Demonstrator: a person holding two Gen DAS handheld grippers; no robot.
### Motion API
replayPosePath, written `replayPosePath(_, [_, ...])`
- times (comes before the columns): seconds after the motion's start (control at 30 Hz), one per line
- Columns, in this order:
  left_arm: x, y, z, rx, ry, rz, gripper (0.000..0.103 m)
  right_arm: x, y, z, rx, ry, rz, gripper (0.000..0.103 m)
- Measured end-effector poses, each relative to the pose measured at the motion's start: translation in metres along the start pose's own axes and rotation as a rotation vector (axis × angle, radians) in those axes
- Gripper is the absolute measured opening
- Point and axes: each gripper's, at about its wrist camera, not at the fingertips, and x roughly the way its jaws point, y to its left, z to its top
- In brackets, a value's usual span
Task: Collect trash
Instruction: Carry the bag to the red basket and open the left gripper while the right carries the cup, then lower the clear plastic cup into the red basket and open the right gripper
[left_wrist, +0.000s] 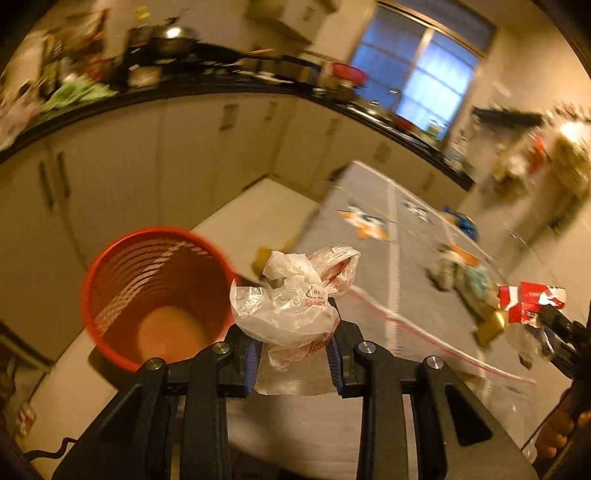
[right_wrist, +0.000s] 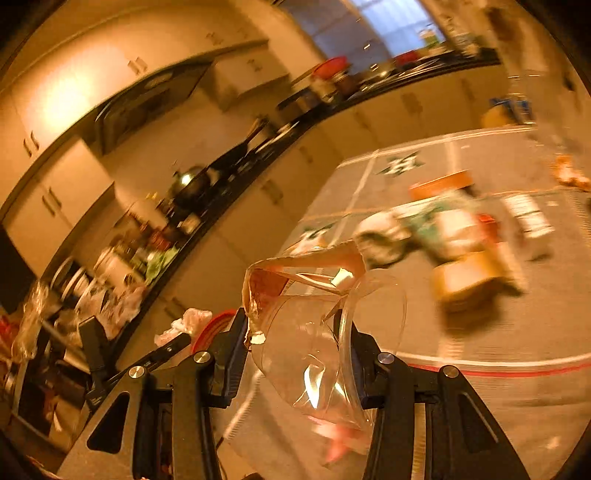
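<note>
My left gripper (left_wrist: 293, 350) is shut on a crumpled clear plastic bag with red print (left_wrist: 295, 299), held in the air just right of a red slatted waste bin (left_wrist: 155, 295) that stands open on the floor. My right gripper (right_wrist: 297, 332) is shut on a crushed clear plastic cup with a torn red-and-white wrapper (right_wrist: 314, 332). The right gripper with its red wrapper also shows at the right edge of the left wrist view (left_wrist: 532, 299). The left gripper's bag (right_wrist: 188, 321) and the bin's rim (right_wrist: 214, 325) show low left in the right wrist view.
A grey play mat (left_wrist: 388, 229) covers the floor with a blurred pile of cartons and wrappers (right_wrist: 450, 243) on it. Cream cabinets under a dark, cluttered counter (left_wrist: 221, 88) run along the far side. A window (left_wrist: 417, 66) is behind.
</note>
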Motion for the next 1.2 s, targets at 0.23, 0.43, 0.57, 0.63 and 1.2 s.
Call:
replayPosePath(0.23, [0.011, 0.069, 0.003, -0.069, 0.000, 0.089, 0.029, 0.076, 0.061, -0.007, -0.141, 0.097, -0.039, 0.050])
replayPosePath(0.43, [0.034, 0.106, 0.010, -0.110, 0.023, 0.143, 0.029, 0.123, 0.091, -0.015, -0.234, 0.151, -0.087, 0.050])
replayPosePath(0.57, [0.055, 0.117, 0.015, -0.120, 0.049, 0.169, 0.030, 0.142, 0.105, -0.021, -0.282, 0.181, -0.085, 0.050])
replayPosePath(0.63, [0.060, 0.115, 0.015, -0.119, 0.059, 0.180, 0.032, 0.148, 0.111, -0.024, -0.304, 0.191, -0.087, 0.050])
replayPosePath(1.2, [0.048, 0.106, 0.003, -0.126, 0.059, 0.182, 0.058, 0.147, 0.082, -0.042, -0.352, 0.212, -0.213, 0.076])
